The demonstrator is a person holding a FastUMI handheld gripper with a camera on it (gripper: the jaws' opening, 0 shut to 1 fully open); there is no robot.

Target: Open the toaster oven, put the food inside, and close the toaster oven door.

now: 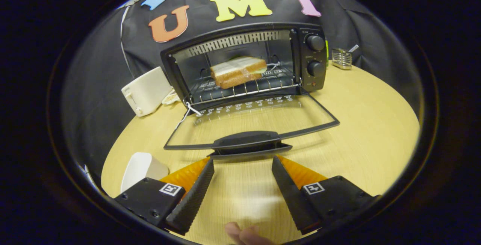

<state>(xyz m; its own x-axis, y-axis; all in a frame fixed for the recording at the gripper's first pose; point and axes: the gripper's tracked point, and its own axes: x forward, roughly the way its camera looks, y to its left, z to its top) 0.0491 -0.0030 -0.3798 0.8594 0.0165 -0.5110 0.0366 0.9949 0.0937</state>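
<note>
The hand-held gripper (243, 160) hangs wide apart and empty, its fingertips just short of the door handle (248, 142) at twelve o'clock; the toaster oven (315, 76) stands beyond on the counter (360, 124), its glass door (251, 119) folded flat toward the fingers; the sandwich (237, 71) already rests on the wire rack (240, 89) inside; what remains, by my judgement, is shutting the door. To do it well, slide the fingers under the handle's middle, lift in an arc about the hinge, and push squarely until it seats; a white toaster (146, 91) sits at ten o'clock, a white cup (141, 168) at eight o'clock.
</note>
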